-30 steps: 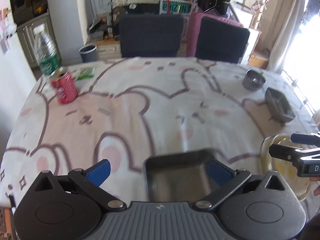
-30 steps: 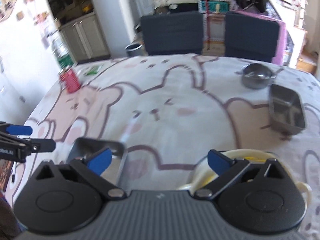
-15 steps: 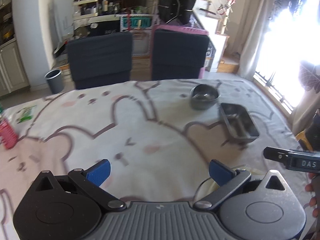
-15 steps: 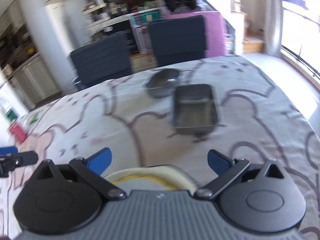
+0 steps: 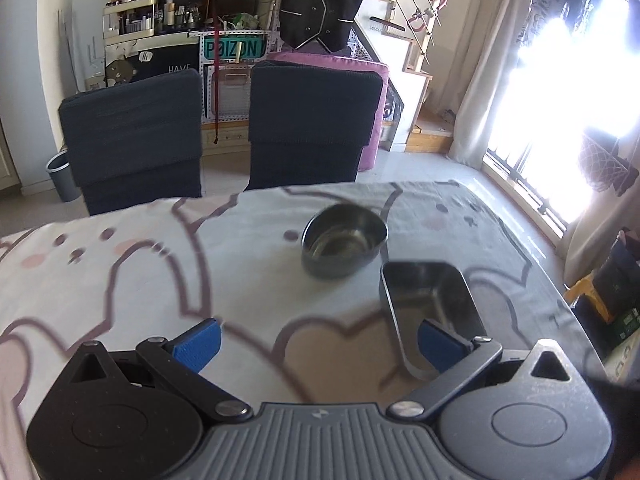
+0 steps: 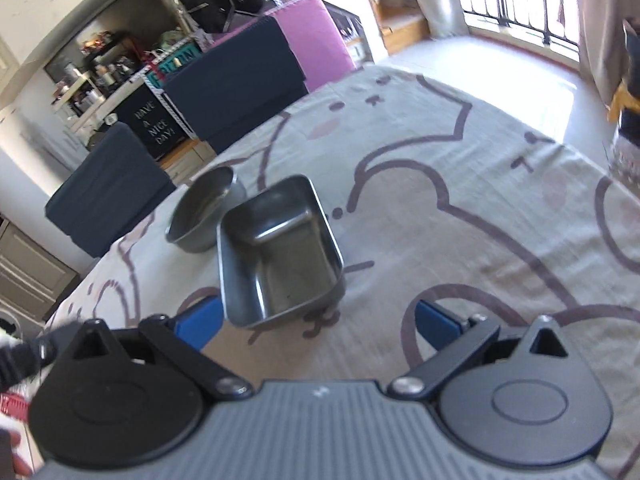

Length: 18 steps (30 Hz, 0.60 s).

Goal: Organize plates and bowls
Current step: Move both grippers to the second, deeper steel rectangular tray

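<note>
- Along the bottom of both frames, the left gripper and right gripper are spread wide, holding nothing
- Centre frame, just past the right gripper's blue fingers, sits the rectangular stainless steel tray on the bear-print tablecloth; best pinch one short wall squarely
- Beyond it, just beside the tray, sits the round steel bowl; avoid nudging it

Spread tool before steel tray

Grey steel bowl on a cream tablecloth (brown cartoon outlines, pink spots)
</note>
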Tool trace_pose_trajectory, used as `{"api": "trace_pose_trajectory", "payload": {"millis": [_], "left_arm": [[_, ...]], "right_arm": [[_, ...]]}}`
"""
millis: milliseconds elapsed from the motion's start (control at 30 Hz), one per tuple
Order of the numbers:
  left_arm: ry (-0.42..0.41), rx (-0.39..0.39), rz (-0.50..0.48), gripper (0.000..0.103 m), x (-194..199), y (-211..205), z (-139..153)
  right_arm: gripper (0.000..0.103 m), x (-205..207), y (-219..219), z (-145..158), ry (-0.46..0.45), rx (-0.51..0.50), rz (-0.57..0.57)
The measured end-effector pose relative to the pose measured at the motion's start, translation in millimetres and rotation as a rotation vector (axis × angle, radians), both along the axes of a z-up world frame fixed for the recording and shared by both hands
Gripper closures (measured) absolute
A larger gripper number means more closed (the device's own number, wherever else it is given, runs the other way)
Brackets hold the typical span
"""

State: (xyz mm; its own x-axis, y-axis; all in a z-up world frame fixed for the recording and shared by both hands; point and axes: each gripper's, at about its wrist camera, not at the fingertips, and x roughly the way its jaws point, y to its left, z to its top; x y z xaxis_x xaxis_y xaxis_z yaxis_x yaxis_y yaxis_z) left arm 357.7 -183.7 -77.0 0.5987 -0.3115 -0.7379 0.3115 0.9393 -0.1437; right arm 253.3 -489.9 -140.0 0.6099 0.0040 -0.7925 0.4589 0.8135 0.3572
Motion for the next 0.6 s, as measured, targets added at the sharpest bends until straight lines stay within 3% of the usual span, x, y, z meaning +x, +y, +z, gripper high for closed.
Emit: {"api": "trace_pose_trajectory", "payload": {"millis": [167,267,467,600], "left_arm": [[0.028,0.02,-0.017,0.0,41.3,-32.2,-18.0],[0.018,0.07,-0.042,0.0,56.9,-51.7,-29.7],[0.03,0.179,-0.11,0.0,77.8,-81.7,-53.4],[0.033,0.208,-0.112,0.0,83.8,-93.3,-67.3]], "right_arm": [[0.0,21.1,1.5,-16.7,0.053,-0.013,-0.028],[0.0,35.5,4.2,-26.9,0.073,-0.004,-0.021],[0.0,55.3,21.3,-39.4,0.138,-0.03,0.048],[0.0,59.4,23.1,-41.8,0.155,-0.054,0.076]]}}
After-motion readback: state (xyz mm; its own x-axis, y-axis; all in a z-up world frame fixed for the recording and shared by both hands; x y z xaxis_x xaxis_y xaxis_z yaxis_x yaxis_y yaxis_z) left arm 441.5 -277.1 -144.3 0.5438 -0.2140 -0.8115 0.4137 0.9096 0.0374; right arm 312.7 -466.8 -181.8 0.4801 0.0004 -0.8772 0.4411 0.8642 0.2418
